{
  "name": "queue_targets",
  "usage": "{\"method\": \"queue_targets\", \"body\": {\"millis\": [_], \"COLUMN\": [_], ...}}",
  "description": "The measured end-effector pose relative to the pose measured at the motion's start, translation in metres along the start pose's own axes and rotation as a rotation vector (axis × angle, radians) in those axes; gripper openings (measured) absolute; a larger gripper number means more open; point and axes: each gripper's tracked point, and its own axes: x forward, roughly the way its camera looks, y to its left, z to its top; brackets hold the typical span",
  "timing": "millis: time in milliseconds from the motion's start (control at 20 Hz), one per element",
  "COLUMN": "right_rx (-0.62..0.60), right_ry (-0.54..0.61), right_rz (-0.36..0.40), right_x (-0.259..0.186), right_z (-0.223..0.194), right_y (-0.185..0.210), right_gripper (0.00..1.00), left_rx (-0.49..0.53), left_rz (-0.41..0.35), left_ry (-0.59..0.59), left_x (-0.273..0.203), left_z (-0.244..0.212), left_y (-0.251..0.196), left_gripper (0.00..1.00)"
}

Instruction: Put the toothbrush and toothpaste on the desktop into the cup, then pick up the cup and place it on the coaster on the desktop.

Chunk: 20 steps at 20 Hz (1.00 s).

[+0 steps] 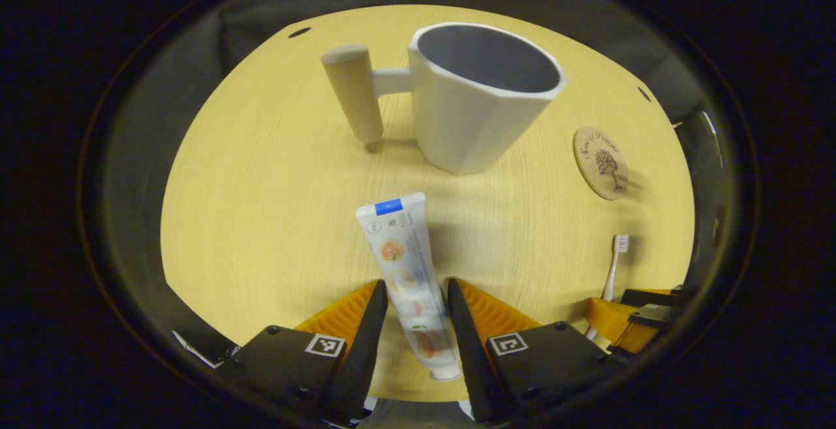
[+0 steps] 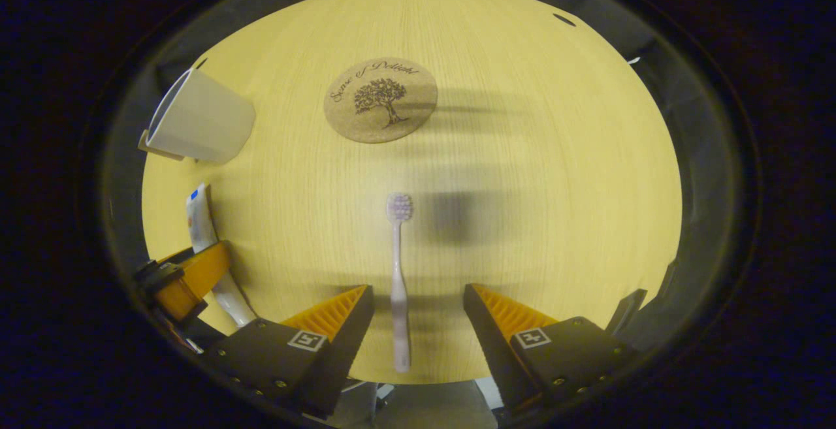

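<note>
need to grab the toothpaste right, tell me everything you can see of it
The white plastic toothpaste tube with a blue band near its flat crimped end and orange fruit pictures along its body lies flat on the pale wooden desktop. Its crimped end points toward the white cup; its white cap end lies nearest the camera. It sits between the fingers of the left gripper, which stand close on both sides; whether they press it cannot be told. It looks full and undented.
</note>
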Motion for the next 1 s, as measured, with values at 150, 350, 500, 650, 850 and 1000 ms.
{"method": "queue_targets", "body": {"millis": [150,350,500,650,850,1000], "right_rx": [-0.023,0.005,0.026,0.018,0.023,0.027], "right_ry": [0.007,0.011,0.018,0.030,0.024,0.020], "right_rz": [-0.003,-0.008,0.014,0.030,0.037,0.043], "right_x": [-0.001,0.001,-0.003,-0.001,-0.003,-0.002], "right_z": [0.000,0.001,0.000,0.001,0.002,0.002], "right_y": [-0.003,-0.005,-0.005,-0.004,-0.005,-0.005], "right_gripper": [0.84,0.40,0.06,0.06,0.06,0.06], "left_rx": [0.022,0.037,0.044,0.040,0.038,0.018], "left_rz": [-0.012,-0.011,-0.020,-0.029,-0.047,-0.074], "left_ry": [-0.009,0.011,0.020,-0.005,0.024,0.024], "left_x": [-0.001,0.000,-0.002,-0.003,-0.006,-0.020], "left_z": [0.002,0.003,0.003,0.006,0.000,-0.006], "left_y": [-0.004,-0.005,-0.006,-0.005,-0.006,-0.010], "left_gripper": [0.51,0.34,0.26,0.15,0.15,0.15]}}
